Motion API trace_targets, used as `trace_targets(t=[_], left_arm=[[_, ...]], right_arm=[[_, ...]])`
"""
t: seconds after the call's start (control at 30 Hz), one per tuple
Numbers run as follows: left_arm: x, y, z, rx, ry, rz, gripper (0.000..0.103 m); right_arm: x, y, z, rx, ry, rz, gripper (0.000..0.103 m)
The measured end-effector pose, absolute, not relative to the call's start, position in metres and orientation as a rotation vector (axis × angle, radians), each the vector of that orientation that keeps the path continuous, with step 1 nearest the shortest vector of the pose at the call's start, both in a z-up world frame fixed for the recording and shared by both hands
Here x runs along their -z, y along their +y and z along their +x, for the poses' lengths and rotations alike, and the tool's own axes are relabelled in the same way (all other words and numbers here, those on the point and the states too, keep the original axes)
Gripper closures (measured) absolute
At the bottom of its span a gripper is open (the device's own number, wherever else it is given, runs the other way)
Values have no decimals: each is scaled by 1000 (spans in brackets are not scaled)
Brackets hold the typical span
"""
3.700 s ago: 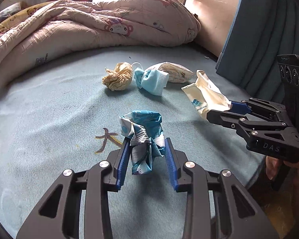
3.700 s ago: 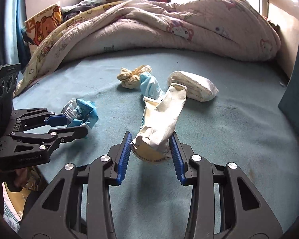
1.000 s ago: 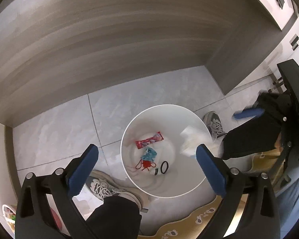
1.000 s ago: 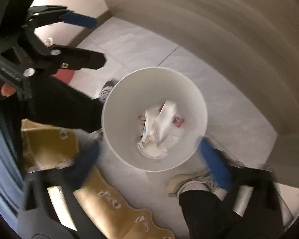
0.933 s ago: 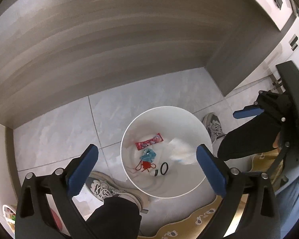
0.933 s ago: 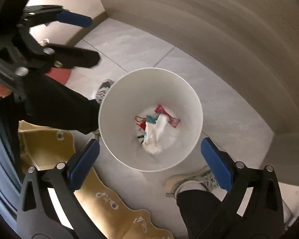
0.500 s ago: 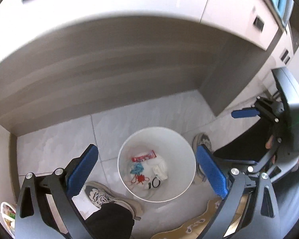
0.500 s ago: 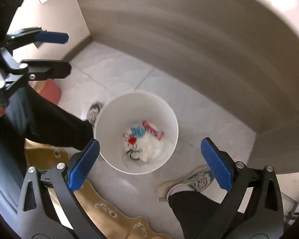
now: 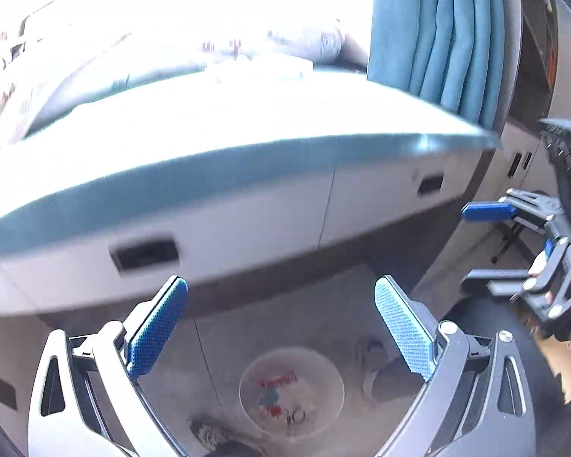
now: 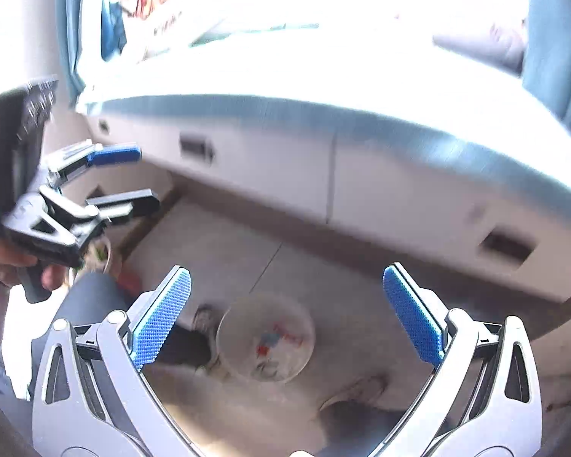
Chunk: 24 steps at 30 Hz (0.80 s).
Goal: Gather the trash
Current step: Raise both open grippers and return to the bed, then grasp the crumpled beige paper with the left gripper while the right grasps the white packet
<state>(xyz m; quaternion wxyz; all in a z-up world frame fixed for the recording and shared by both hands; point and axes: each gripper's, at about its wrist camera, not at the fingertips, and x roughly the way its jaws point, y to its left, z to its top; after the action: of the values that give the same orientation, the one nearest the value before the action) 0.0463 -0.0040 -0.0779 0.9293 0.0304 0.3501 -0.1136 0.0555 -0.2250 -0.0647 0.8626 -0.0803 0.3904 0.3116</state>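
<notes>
Two tongs, left (image 9: 281, 329) and right (image 10: 286, 314), both spread wide, empty. Below: white bin (image 9: 291, 390) on floor beside bed edge (image 9: 209, 175), holding dropped wrappers (image 9: 276, 396). Bed top overexposed; remaining trash unverifiable. Change: views have tilted up from the bin toward the bed.

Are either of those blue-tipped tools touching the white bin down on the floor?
Apart. In both wrist views the left tool and the right tool are open and empty, raised well above the white bin, with bare floor showing between.
</notes>
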Motion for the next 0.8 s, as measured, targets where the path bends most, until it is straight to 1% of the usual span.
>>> trace_targets(t=[0.17, 0.37, 0.6, 0.8], left_arm=[[30, 0, 82, 217, 675, 7, 6], [-6, -7, 144, 176, 643, 57, 6], [-22, 2, 252, 143, 713, 40, 6], [-5, -1, 342, 158, 844, 51, 6]], right_arm=[[8, -231, 86, -611, 718, -196, 5], [-22, -224, 138, -579, 701, -227, 5], [-28, -205, 232, -564, 678, -285, 5], [-13, -196, 315, -512, 721, -322, 5]])
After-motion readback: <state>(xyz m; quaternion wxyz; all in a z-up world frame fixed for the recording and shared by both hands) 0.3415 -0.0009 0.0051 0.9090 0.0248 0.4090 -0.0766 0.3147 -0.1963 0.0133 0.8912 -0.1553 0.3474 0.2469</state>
